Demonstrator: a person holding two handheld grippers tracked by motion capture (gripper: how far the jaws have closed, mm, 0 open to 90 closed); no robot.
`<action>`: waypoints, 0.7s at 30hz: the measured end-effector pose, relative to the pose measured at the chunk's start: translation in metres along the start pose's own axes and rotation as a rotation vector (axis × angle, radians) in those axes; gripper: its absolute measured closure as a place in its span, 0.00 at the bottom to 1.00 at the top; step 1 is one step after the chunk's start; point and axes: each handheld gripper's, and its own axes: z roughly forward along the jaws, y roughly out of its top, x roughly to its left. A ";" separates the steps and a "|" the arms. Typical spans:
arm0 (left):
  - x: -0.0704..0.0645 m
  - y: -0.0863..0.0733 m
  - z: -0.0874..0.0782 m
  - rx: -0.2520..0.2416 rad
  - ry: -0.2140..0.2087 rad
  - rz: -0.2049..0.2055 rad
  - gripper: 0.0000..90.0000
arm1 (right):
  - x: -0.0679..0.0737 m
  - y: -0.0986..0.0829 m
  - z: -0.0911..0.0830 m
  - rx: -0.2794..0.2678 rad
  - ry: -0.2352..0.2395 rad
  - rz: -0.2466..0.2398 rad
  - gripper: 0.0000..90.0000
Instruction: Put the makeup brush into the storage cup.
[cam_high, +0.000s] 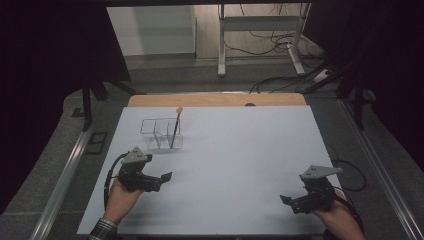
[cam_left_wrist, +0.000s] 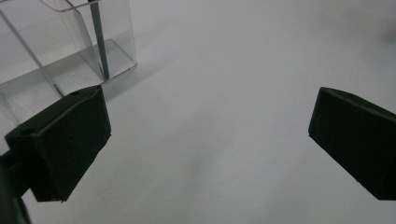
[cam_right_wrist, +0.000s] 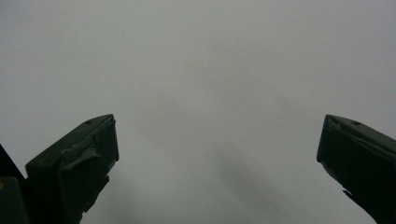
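A clear plastic holder (cam_high: 161, 134) with compartments stands on the white table (cam_high: 235, 160) at the left rear. A thin stick with a tan tip (cam_high: 175, 129) leans upright in it. In the left gripper view the clear holder (cam_left_wrist: 60, 46) and the stick's shaft (cam_left_wrist: 100, 42) are at the upper left. My left gripper (cam_high: 167, 176) rests low on the table in front of the holder, open and empty, jaws wide apart (cam_left_wrist: 210, 140). My right gripper (cam_high: 285, 199) sits near the front right edge, open too, with bare table between its jaws (cam_right_wrist: 217, 158).
A wooden board (cam_high: 215, 100) edges the table's far side. Metal rails (cam_high: 65, 175) run along both sides. Behind are a white stand's legs (cam_high: 260, 45) and loose cables (cam_high: 280, 82) on the floor. Dark curtains hang left and right.
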 end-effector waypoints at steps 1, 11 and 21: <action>0.000 -0.001 -0.001 -0.002 0.001 -0.002 0.00 | 0.000 0.000 0.000 0.000 0.000 0.001 0.00; 0.000 -0.007 -0.007 -0.006 0.002 -0.014 0.00 | 0.000 0.000 0.000 0.001 0.001 0.004 0.00; 0.002 -0.015 -0.013 -0.007 0.011 -0.038 0.00 | -0.001 0.000 0.000 -0.004 0.002 0.009 0.00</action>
